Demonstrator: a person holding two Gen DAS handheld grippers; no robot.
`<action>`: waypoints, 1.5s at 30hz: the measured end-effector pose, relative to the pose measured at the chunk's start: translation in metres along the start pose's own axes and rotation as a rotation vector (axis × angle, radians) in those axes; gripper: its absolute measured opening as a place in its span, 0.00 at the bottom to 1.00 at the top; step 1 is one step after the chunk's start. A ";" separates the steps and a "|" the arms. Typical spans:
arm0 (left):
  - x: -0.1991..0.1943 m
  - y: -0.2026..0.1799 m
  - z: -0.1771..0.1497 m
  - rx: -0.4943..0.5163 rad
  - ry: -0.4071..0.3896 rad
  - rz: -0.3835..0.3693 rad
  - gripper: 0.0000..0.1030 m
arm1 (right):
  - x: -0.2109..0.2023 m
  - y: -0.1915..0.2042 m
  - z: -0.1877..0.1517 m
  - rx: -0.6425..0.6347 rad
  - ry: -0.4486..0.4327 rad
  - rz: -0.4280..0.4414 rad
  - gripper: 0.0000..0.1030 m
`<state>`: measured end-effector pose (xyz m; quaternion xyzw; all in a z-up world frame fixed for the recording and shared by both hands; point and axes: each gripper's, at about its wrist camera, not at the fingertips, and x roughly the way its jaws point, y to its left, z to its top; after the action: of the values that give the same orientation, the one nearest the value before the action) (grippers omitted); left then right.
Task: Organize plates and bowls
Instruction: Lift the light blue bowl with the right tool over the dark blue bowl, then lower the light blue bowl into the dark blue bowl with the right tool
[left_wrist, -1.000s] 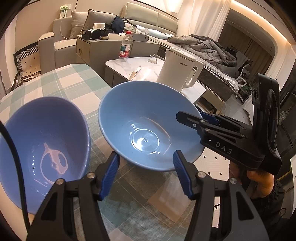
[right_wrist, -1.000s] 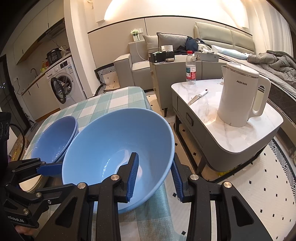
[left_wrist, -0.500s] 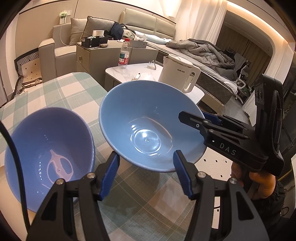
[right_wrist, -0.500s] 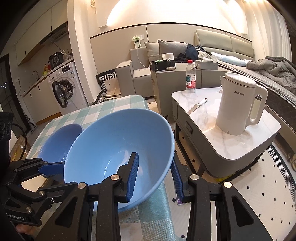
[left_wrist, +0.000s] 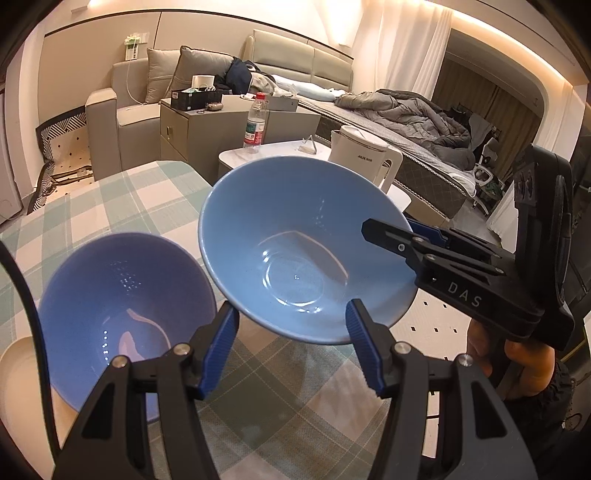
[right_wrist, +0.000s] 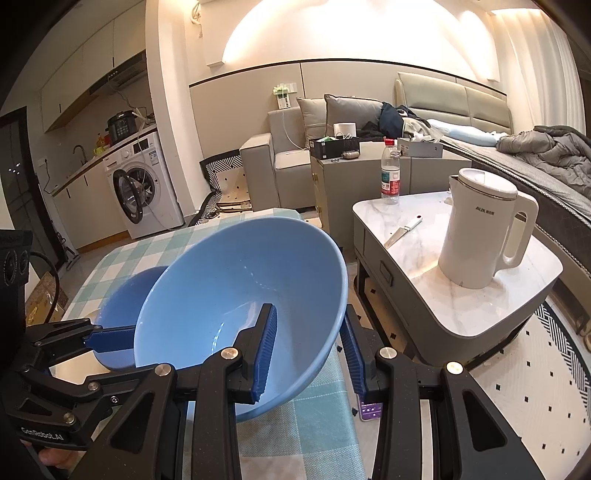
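Observation:
My right gripper (right_wrist: 308, 350) is shut on the near rim of a light blue bowl (right_wrist: 236, 288), one pad inside and one outside, and holds it tilted above the checked table (left_wrist: 147, 206). In the left wrist view this bowl (left_wrist: 295, 251) hangs just past my left gripper (left_wrist: 291, 350), which is open with nothing between its pads. The right gripper (left_wrist: 402, 230) reaches in from the right. A darker blue bowl (left_wrist: 122, 314) rests on a cream plate (left_wrist: 14, 373) at the left. Its rim (right_wrist: 122, 295) shows behind the left gripper's fingers (right_wrist: 107, 339).
Right of the table stands a low marble side table (right_wrist: 517, 295) with a white kettle (right_wrist: 484, 236), a water bottle (right_wrist: 390, 177) and a knife (right_wrist: 402, 230). A phone (right_wrist: 371, 408) lies on the floor by the table edge. A person's hand (left_wrist: 517, 354) holds the right gripper.
Both grippers have risen together, the light blue bowl going up with the right one. The darker bowl and the table now sit lower and farther off. Neither gripper's jaws moved.

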<state>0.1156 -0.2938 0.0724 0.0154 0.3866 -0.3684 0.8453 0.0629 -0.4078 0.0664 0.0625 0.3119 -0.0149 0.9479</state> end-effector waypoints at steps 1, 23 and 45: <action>-0.001 0.001 0.001 0.000 -0.003 0.002 0.57 | -0.001 0.002 0.001 -0.002 -0.003 0.002 0.35; -0.048 0.030 -0.005 -0.040 -0.059 0.042 0.57 | -0.012 0.055 0.024 -0.045 -0.047 0.066 0.36; -0.078 0.044 -0.005 -0.061 -0.122 0.081 0.57 | -0.025 0.083 0.034 -0.073 -0.085 0.107 0.36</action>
<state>0.1065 -0.2125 0.1094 -0.0170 0.3446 -0.3223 0.8815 0.0685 -0.3305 0.1176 0.0437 0.2680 0.0444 0.9614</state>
